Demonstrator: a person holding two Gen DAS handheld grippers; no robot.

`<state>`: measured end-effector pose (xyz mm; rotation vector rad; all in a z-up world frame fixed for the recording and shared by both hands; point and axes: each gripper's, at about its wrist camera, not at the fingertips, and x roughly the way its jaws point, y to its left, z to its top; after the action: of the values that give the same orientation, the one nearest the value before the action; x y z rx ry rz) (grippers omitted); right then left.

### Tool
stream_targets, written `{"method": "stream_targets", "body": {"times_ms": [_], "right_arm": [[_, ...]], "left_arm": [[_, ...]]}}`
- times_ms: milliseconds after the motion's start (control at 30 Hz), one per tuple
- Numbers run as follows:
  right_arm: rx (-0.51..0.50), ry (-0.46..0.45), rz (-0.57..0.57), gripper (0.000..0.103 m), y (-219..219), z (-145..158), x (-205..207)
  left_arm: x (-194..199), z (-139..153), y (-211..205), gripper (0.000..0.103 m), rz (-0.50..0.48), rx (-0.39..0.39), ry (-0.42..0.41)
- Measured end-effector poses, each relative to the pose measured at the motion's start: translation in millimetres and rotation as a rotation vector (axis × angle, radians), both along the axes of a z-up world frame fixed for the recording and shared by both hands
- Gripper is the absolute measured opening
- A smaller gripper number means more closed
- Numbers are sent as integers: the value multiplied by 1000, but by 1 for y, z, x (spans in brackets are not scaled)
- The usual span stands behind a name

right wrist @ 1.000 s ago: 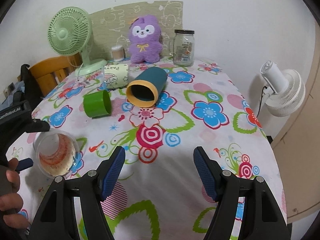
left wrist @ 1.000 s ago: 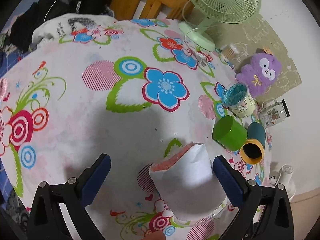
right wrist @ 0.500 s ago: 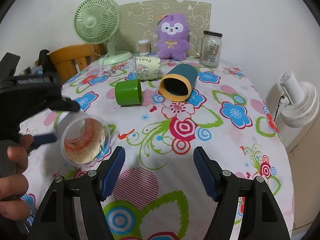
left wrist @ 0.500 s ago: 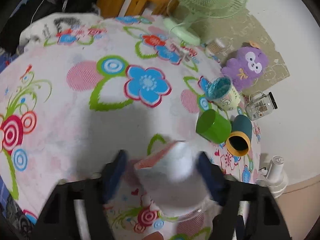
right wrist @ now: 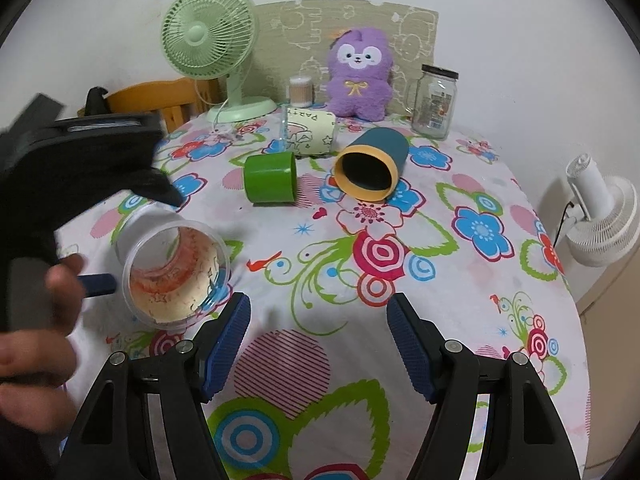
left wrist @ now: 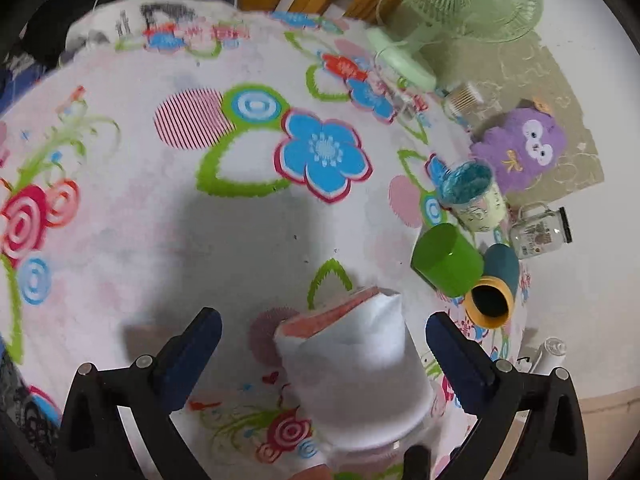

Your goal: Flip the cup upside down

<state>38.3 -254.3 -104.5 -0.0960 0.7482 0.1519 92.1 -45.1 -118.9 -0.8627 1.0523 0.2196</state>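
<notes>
on the flowered tablecloth (right wrist: 460,280), at the far side, stand a green desk fan (right wrist: 208,36), a purple plush toy (right wrist: 358,76), a glass jar with a dark lid (right wrist: 434,102) and a small container of cotton swabs (right wrist: 301,91). nearer the middle, three cups lie on their sides: a pale printed cup (right wrist: 310,131), a green cup (right wrist: 270,177) and a teal cup with a yellow rim (right wrist: 372,165). the green cup and the teal cup lie just beside each other; the printed cup lies just behind them. a white floor fan (right wrist: 600,216) stands off the table edge on the right. a wooden chair (right wrist: 160,100) shows behind the table on the left.

the clear plastic cup (right wrist: 176,270) is at the left side of the table, between the two fingers of the left gripper (left wrist: 320,340). it is tilted, with its open mouth toward the right wrist camera. the wall is translucent white, and an orange-pink band runs around the inside near the base. in the left wrist view the cup body appears white and blurred, with the orange-pink base end pointing away from the camera. the left gripper's fingers stand wide apart on either side of the cup, clear of its wall. whether the cup rests on the cloth cannot be told. the person's hand (right wrist: 36,336) grips the left gripper's handle.

the right gripper (right wrist: 318,340) hovers over the near side of the table, fingers spread apart, with nothing between them. the cup lies just left of its left finger.
</notes>
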Motion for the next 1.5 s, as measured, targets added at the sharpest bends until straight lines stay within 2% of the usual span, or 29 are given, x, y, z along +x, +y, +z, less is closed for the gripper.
{"method": "stream_targets", "body": {"times_ms": [33, 67, 100, 133, 400, 467, 600, 733, 967, 1133, 1367, 1433, 1500], "right_arm": [[-6, -2, 3, 73, 0, 0, -1], [-11, -2, 6, 73, 0, 0, -1], [-11, -3, 7, 73, -1, 0, -1], [-11, -4, 7, 73, -1, 0, -2], [9, -4, 24, 73, -1, 0, -3], [8, -6, 30, 73, 0, 0, -3], [17, 0, 35, 73, 4, -3, -3], [24, 16, 9, 73, 3, -6, 0], [29, 23, -37, 74, -2, -7, 0], [36, 21, -36, 74, -4, -7, -4], [60, 36, -45, 74, -11, -13, -8], [60, 33, -43, 74, -11, -13, -10], [54, 28, -41, 74, -10, -12, -12]], "left_arm": [[2, -3, -1, 99, 0, -14, 8], [3, 0, -2, 95, 2, 4, -21], [4, 1, -4, 78, -8, 3, -38], [7, 0, -5, 68, -28, -1, -37], [11, 3, -8, 66, -83, 9, -70], [8, 10, -10, 66, -82, 64, -108], [-6, 35, -16, 66, -70, 250, -220], [-20, 48, -21, 66, -53, 422, -284], [-37, 43, -34, 66, -68, 602, -330], [-45, 31, -45, 67, -107, 666, -327], [-62, 28, -57, 71, -139, 740, -372], [-63, 24, -59, 84, -161, 749, -346], [-63, 18, -60, 92, -186, 721, -332]]}}
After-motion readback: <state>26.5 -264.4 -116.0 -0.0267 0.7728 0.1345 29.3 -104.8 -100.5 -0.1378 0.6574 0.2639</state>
